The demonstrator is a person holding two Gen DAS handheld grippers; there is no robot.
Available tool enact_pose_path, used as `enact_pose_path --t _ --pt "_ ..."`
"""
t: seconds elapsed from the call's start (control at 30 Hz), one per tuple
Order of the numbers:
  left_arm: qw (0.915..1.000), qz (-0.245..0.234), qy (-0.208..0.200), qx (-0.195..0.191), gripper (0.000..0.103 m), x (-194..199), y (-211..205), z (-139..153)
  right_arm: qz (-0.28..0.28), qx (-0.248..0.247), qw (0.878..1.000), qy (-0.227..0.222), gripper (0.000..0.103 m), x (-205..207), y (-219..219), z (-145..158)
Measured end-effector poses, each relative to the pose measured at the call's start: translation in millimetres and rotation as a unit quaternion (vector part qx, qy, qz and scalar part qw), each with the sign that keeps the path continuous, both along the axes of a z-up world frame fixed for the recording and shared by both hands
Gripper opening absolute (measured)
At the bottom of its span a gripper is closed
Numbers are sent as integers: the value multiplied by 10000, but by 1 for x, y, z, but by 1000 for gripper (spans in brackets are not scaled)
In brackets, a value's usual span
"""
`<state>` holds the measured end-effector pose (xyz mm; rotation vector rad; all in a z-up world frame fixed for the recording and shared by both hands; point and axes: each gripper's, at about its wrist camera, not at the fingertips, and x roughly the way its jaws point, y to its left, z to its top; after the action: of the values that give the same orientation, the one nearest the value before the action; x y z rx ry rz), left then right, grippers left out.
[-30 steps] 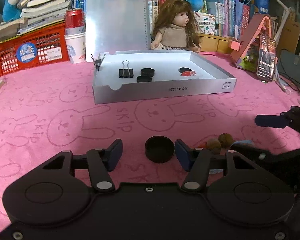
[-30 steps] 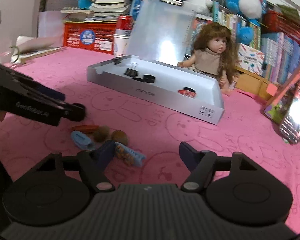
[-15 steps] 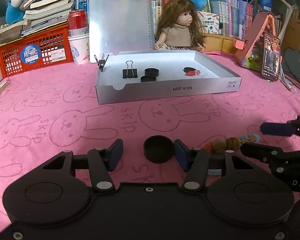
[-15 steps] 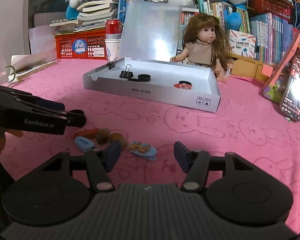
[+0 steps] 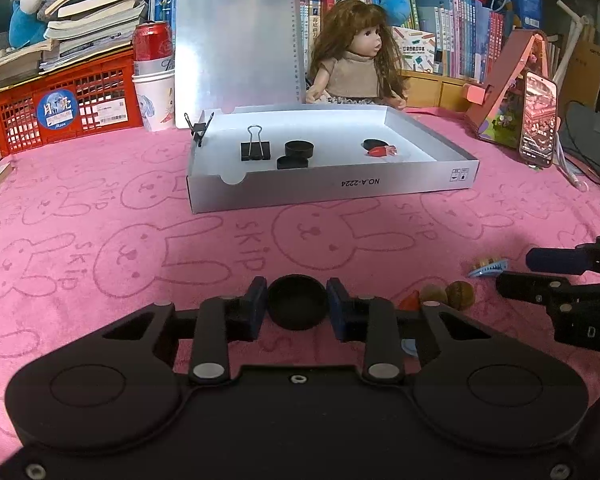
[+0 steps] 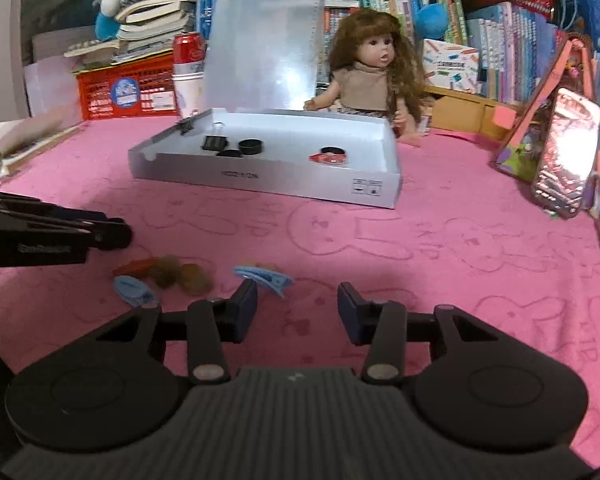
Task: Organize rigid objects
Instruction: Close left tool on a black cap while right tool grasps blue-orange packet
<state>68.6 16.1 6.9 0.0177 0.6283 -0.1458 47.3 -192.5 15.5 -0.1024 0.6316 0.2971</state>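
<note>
A black round cap [image 5: 297, 307] rests on the pink cloth, and my left gripper [image 5: 297, 304] is shut on it, a blue pad pressing each side. The same gripper shows at the left of the right wrist view, as the left gripper [image 6: 100, 234]. My right gripper [image 6: 298, 310] is closing with only cloth between its pads. A blue hair clip [image 6: 266, 278] lies just beyond its left fingertip. Two brown balls [image 6: 180, 272], an orange piece [image 6: 134, 267] and a second blue clip [image 6: 134, 290] lie further left. The silver tray [image 5: 332, 188] holds a binder clip [image 5: 255, 148], black caps [image 5: 299, 147] and a red item [image 5: 380, 151].
Behind the tray sit a doll [image 5: 360, 68], an upright clipboard [image 5: 236, 40], a red can on a paper cup [image 5: 153, 80] and a red basket [image 5: 60, 108]. A phone on a pink stand [image 5: 538, 120] is at the right. Bookshelves line the back.
The left jaws have closed onto the black cap. The right jaws have narrowed and rolled a little; the blue hair clip that lay between them now sits just past the left fingertip.
</note>
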Motion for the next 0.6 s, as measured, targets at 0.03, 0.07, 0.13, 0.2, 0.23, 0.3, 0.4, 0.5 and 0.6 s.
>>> enact_pose_path --t 0.03,0.07,0.13,0.2,0.23,0.3,0.4,0.5,0.6 --pt "10000 -3 -3 -3 31 0 0 0 36 31 10000 22 50 1 2 0" --pt "10000 -4 -6 -8 31 0 0 0 48 81 9999 50 50 2 3 0" --pt "10000 4 -17 -23 31 -1 0 1 34 230 9996 130 50 6 5 0" --pt "10000 7 -28 -28 31 -1 1 2 -6 346 9992 194 50 9 6 1" --pt "10000 14 -31 -29 31 -1 1 2 -25 382 9990 211 50 11 7 1" --pt "10000 19 -28 -31 31 -1 1 2 -66 314 9993 209 50 12 10 0" --pt "10000 33 -18 -39 31 -1 1 1 -87 181 9996 222 43 12 15 -4" --pt "10000 37 -12 -51 31 -1 2 0 -84 105 9998 146 37 9 16 -4" --pt "10000 31 -12 -63 31 -1 2 1 -68 96 9998 153 36 9 16 -4"
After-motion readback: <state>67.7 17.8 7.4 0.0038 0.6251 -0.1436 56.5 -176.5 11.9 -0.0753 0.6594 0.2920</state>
